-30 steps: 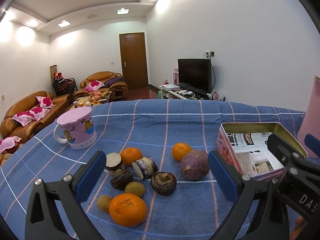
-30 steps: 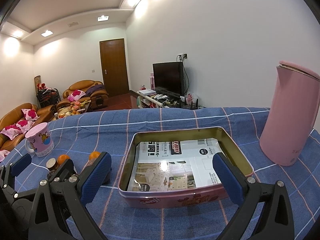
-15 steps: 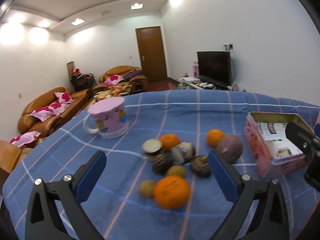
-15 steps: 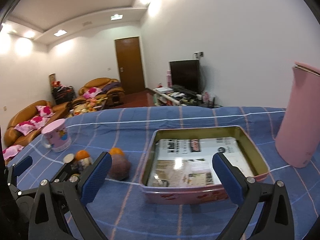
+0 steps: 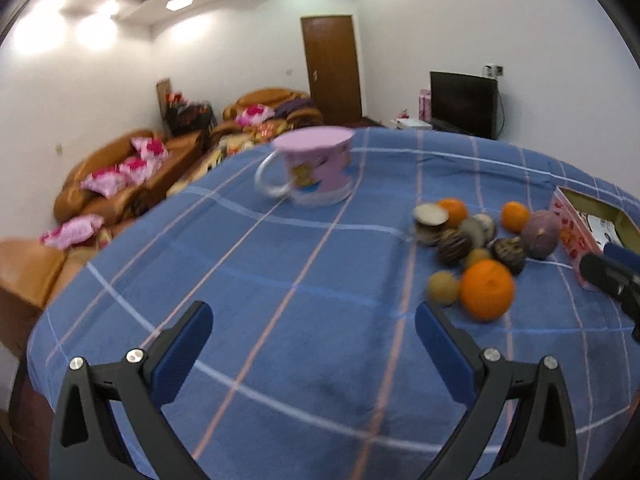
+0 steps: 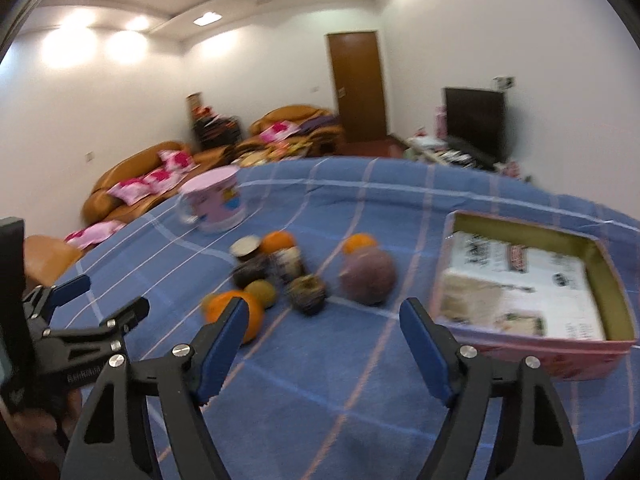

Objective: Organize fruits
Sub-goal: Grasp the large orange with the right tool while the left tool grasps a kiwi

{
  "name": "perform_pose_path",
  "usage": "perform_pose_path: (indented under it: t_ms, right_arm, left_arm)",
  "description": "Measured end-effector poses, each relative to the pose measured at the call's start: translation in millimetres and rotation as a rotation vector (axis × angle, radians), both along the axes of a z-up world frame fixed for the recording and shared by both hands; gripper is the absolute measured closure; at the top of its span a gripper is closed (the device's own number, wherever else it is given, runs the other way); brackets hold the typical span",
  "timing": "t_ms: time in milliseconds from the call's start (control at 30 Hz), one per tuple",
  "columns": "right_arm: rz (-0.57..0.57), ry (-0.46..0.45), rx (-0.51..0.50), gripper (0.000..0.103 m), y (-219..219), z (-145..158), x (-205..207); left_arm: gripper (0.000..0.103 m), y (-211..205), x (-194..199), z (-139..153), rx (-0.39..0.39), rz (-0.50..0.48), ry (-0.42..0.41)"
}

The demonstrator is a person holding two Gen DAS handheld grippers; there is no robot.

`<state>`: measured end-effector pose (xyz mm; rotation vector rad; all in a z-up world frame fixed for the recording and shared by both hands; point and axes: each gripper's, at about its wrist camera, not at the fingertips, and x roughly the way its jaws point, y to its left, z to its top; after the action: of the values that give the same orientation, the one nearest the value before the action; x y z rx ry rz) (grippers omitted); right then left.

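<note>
As the left wrist view has swung away to the left over the last second, the fruit pile that sat between the jaws a moment ago now lies off to the right, and the left gripper (image 5: 312, 340) frames only bare blue checked cloth on the table (image 5: 248, 288). Its jaws stand wide apart, holding nothing. The big orange (image 5: 487, 289) is the nearest fruit, with a small brown one touching its left side; the purple fruit (image 5: 540, 234) sits farther right, just beside the pink tin (image 5: 570, 228). The pink mug (image 5: 316, 170) is now near mid-frame, on the far side.

In the right wrist view the swing goes the same way: where the tin filled the space between the jaws a second ago, it has slid to the right, and the fruits have come to the middle. The right gripper (image 6: 320, 344) is also wide apart and empty, its left finger overlapping the big orange (image 6: 252, 314) in view. The tin (image 6: 532, 344) holds only printed paper lining, no fruit.

I'd judge sorting has barely begun: the right side seems to be lining up for a first pick, while the left has turned off target. Everything is motion-blurred.
</note>
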<state>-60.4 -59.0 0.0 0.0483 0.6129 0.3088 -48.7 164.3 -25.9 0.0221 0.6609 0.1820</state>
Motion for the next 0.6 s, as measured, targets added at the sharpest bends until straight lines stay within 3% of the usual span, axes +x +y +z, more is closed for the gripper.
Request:
perform_pose_path:
  t_ms: [200,333,567,600]
  right_arm:
    - [0.067,0.071,-0.050,0.025,36,-13,13]
    - [0.078,0.179,-0.008,0.039,55,-25,39]
    - [0.158,0.278,-0.014,0.040,83,-42,55]
    - [0.167,0.287,0.002,0.044,83,-43,56]
  left_arm:
    - [0.001,17,1,-3,-0.012,0.019,0.016]
    - [0.001,14,0,-4,-0.002,0.000,0.028]
    - [0.001,7,8,-5,0.026,-0.031,0.052]
    - [0.001,6,9,-4,0.024,-0.036,0.055]
